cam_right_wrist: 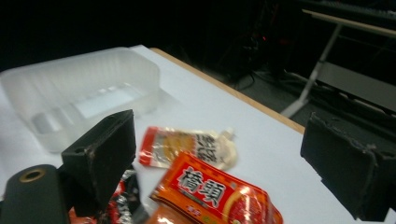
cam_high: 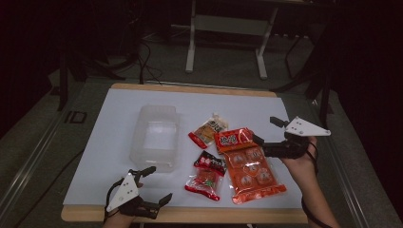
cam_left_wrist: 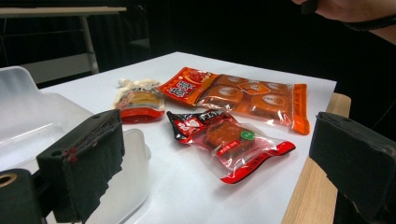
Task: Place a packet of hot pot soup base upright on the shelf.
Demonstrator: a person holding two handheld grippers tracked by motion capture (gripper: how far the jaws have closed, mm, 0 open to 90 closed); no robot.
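A clear plastic container stands left of centre on the white table. To its right lie three snack packets: a cream and orange pouch, a long orange pack and a red and black pack. My left gripper is open near the front edge, just in front of the container, facing the red pack. My right gripper is open beside the orange pack's top end, with the pouch and container beyond it.
The table's wooden edge runs along the front. Past the far edge stand a white metal frame and cables on the floor. Bare white surface lies behind the packets and left of the container.
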